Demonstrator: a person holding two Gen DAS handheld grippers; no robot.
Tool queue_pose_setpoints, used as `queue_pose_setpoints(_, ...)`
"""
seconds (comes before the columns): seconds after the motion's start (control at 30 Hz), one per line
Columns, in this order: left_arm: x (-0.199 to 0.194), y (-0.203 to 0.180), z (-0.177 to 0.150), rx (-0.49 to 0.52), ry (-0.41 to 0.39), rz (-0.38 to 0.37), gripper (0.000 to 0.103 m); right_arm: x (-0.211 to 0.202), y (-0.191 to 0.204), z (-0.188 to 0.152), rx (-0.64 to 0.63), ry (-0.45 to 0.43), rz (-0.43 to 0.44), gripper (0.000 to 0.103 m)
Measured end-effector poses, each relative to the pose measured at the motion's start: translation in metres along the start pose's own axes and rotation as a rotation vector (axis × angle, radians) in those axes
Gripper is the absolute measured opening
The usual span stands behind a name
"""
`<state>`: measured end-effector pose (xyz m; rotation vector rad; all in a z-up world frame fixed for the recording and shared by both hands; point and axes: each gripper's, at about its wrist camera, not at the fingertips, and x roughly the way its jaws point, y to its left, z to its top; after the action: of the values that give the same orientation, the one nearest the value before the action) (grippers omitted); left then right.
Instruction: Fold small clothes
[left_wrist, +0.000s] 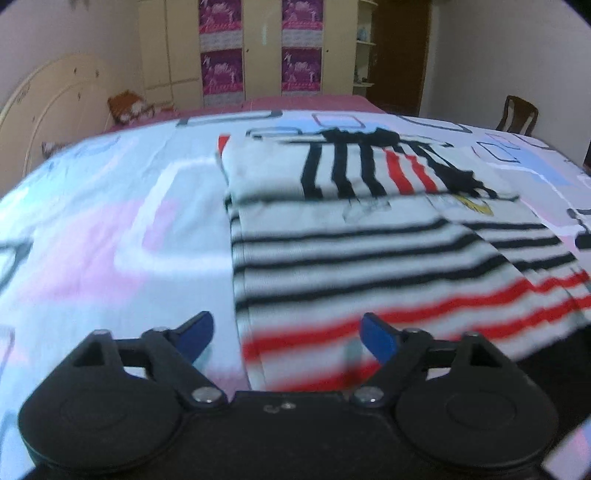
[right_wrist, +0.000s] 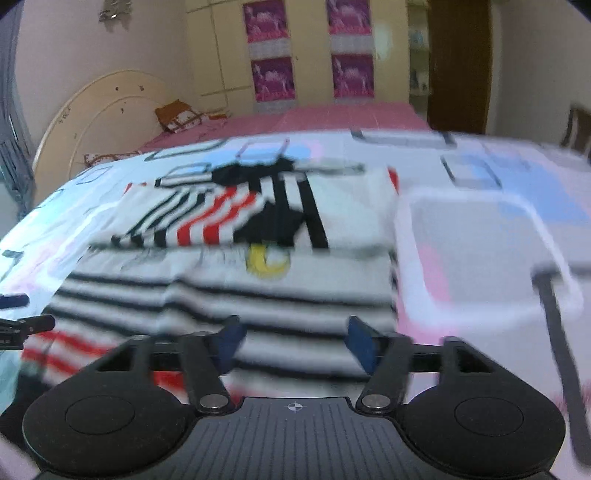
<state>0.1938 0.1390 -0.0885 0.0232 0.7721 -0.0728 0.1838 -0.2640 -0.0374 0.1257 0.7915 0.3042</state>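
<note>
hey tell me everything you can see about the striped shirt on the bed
The striped shirt is a small white knit-looking garment with thin black stripes, red stripes near its close hem, black trim at the far end and a yellow print mid-body. It lies flat on the patterned bedsheet, sleeves folded inward across the top. The near hem reaches the bed's edge. The left claw and right claw hover open just above that hem, gripping nothing.

We saw our left gripper (left_wrist: 286, 334) with its blue-tipped fingers (left_wrist: 195, 332) spread wide, empty, over the near left edge of the striped garment (left_wrist: 369, 251), which lay partly folded on the patterned bedsheet (left_wrist: 110, 221).
</note>
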Motion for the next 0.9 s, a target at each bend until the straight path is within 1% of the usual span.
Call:
queue_pose_setpoints(0.07, -0.012, 0.001, -0.014, -0.043, 0.011, -0.008, 0.081, -0.015, -0.016, -0.020, 0.055, 0.019, 0.019, 0.056)
queue_pose_setpoints(0.13, -0.024, 0.002, -0.027, -0.096, 0.023, -0.030, 0.078, -0.029, -0.032, -0.040, 0.113, 0.037, 0.034, 0.057)
queue_pose_setpoints(0.2, -0.032, 0.004, -0.038, -0.147, 0.043, -0.065, 0.069, -0.037, -0.046, -0.057, 0.177, 0.068, 0.066, 0.057)
queue_pose_setpoints(0.27, -0.039, 0.008, -0.048, -0.206, 0.055, -0.114, 0.066, -0.042, -0.058, -0.073, 0.248, 0.103, 0.120, 0.057)
queue_pose_setpoints(0.37, -0.049, 0.012, -0.063, -0.295, 0.044, -0.175, 0.058, -0.053, -0.068, -0.092, 0.338, 0.096, 0.201, 0.057)
queue_pose_setpoints(0.4, -0.052, 0.014, -0.068, -0.334, 0.042, -0.199, 0.057, -0.055, -0.070, -0.097, 0.380, 0.096, 0.238, 0.057)
queue_pose_setpoints(0.43, -0.054, 0.020, -0.074, -0.382, 0.039, -0.232, 0.057, -0.056, -0.071, -0.098, 0.410, 0.098, 0.271, 0.057)
queue_pose_setpoints(0.5, -0.052, 0.024, -0.079, -0.433, 0.038, -0.277, 0.057, -0.056, -0.071, -0.101, 0.437, 0.104, 0.325, 0.056)
queue_pose_setpoints(0.6, -0.039, 0.029, -0.071, -0.456, 0.027, -0.299, 0.057, -0.047, -0.070, -0.098, 0.446, 0.086, 0.346, 0.056)
queue_pose_setpoints(0.67, -0.024, 0.034, -0.063, -0.504, 0.021, -0.326, 0.057, -0.038, -0.077, -0.095, 0.514, 0.057, 0.358, 0.056)
queue_pose_setpoints(0.73, -0.012, 0.042, -0.059, -0.574, 0.022, -0.380, 0.057, -0.029, -0.085, -0.092, 0.567, 0.049, 0.378, 0.056)
queue_pose_setpoints(0.77, -0.010, 0.042, -0.058, -0.595, 0.027, -0.404, 0.057, -0.027, -0.085, -0.090, 0.565, 0.053, 0.382, 0.056)
queue_pose_setpoints(0.83, -0.010, 0.040, -0.062, -0.605, 0.045, -0.478, 0.053, -0.030, -0.081, -0.089, 0.528, 0.080, 0.410, 0.056)
queue_pose_setpoints(0.87, -0.011, 0.037, -0.066, -0.594, 0.052, -0.492, 0.050, -0.033, -0.078, -0.092, 0.518, 0.098, 0.435, 0.054)
queue_pose_setpoints(0.9, -0.016, 0.033, -0.070, -0.571, 0.050, -0.482, 0.047, -0.035, -0.075, -0.097, 0.502, 0.116, 0.455, 0.045)
